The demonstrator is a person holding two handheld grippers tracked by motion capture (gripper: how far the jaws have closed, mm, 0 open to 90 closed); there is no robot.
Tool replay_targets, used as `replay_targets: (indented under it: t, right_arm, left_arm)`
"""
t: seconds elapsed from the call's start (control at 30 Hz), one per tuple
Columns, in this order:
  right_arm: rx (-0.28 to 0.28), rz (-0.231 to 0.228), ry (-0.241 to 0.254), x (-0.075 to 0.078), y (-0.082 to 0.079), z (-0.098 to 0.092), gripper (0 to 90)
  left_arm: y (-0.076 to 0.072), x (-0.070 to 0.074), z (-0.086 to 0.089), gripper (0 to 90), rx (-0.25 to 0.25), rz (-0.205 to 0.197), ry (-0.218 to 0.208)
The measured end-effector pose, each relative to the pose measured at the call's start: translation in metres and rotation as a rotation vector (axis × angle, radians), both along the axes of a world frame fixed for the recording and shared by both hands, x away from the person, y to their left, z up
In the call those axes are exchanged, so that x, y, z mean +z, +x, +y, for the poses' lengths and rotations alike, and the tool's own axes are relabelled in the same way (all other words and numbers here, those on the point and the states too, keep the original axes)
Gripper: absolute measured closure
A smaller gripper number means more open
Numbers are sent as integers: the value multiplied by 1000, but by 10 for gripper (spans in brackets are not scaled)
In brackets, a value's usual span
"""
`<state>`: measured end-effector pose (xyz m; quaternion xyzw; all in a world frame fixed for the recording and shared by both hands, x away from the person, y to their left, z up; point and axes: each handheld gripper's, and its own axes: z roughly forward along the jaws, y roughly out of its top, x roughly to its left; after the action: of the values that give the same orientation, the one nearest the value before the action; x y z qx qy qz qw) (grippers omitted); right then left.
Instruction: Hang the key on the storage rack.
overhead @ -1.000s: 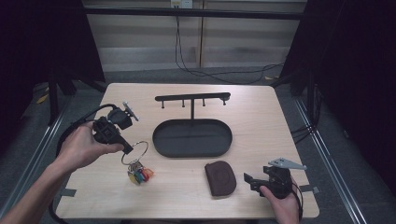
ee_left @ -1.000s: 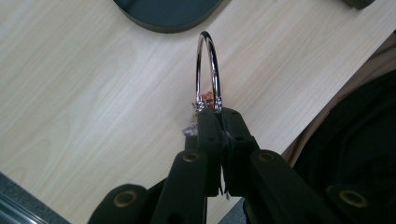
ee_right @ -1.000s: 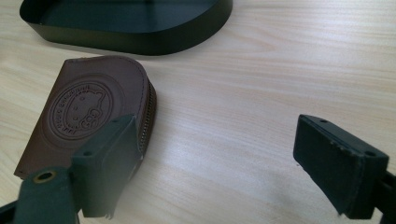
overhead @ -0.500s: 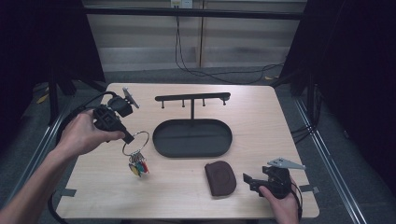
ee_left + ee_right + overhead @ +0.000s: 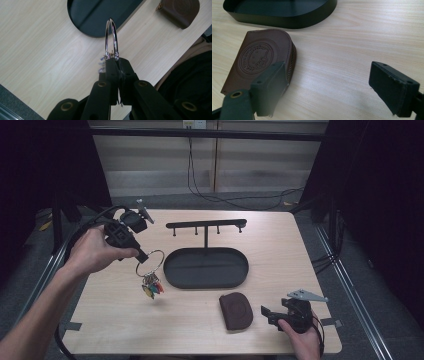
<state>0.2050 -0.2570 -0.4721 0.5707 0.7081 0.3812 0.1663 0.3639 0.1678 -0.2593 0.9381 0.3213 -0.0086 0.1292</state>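
The key ring (image 5: 149,262) hangs in the air off the left gripper (image 5: 141,255), above the wooden table (image 5: 300,250) just left of the black oval tray (image 5: 206,268); small coloured keys or tags (image 5: 152,287) dangle under the ring. In the high view, the left hand (image 5: 95,251) holds that gripper up, its cable looping behind. A hook stand (image 5: 206,226) rises from the tray's far edge. Near the front edge lies a brown leather pouch (image 5: 236,310), and just right of it the right gripper (image 5: 266,312) rests low in the right hand (image 5: 305,340), jaws apart.

In the left gripper view, the two black jaws are pressed together on the bottom of the metal key ring (image 5: 111,37), which stands up edge-on over the tray (image 5: 100,15); the pouch (image 5: 181,11) lies beyond.

In the right gripper view, the jaws stand wide apart, holding nothing. The left jaw overlaps the zipped edge of the embossed pouch (image 5: 259,60); whether it touches is unclear. The tray (image 5: 287,17) lies beyond.
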Motion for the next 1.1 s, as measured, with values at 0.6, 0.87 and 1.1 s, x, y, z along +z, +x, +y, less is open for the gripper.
replay_targets:
  t: [0.6,0.87,1.1]
  right_arm:
    - [-1,0,4,0,-2,0,142]
    - [-2,4,5,0,-2,-1,143]
    - [5,0,5,0,-3,0,145]
  left_arm:
    - [31,14,-21,880,37,24,-7]
    - [41,18,-31,879,37,27,-1]
    - [46,22,-42,880,34,19,13]
